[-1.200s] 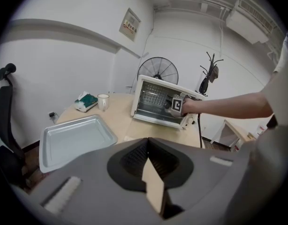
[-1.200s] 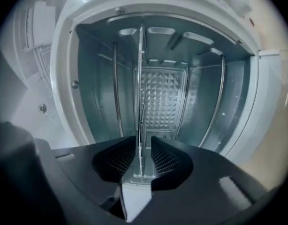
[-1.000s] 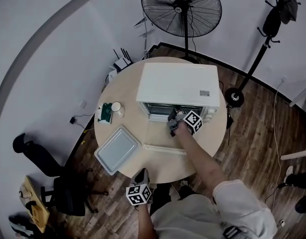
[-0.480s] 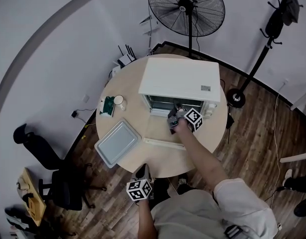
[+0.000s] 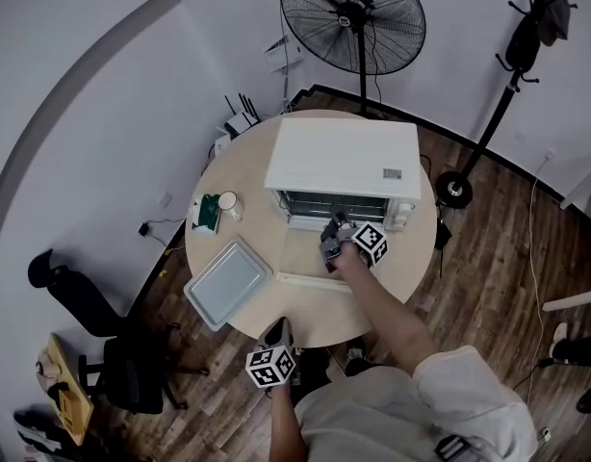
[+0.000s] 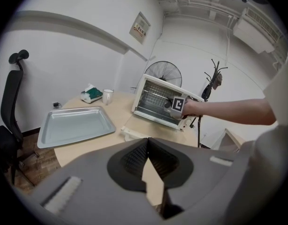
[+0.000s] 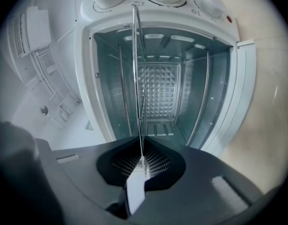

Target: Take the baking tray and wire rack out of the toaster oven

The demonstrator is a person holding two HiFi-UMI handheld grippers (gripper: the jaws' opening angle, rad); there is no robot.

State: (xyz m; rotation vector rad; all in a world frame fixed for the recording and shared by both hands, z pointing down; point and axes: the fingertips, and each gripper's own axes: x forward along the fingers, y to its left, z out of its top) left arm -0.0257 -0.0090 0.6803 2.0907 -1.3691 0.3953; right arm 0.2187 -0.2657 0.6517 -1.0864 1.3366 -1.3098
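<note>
The tray (image 5: 228, 282) is already out on the table (image 5: 295, 316) beside the oven (image 5: 344, 157), whereas the rack (image 7: 136, 78), yet to be drawn out, is gripped at its front wire by the just-closed jaws of the right gripper (image 7: 141, 162), and the left gripper (image 6: 147, 142) is shut on nothing

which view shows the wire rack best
Right gripper view: the wire rack runs edge-on from the oven into the right gripper's just-closed jaws. Head view barely shows it; left gripper view shows faint bars inside.
</note>
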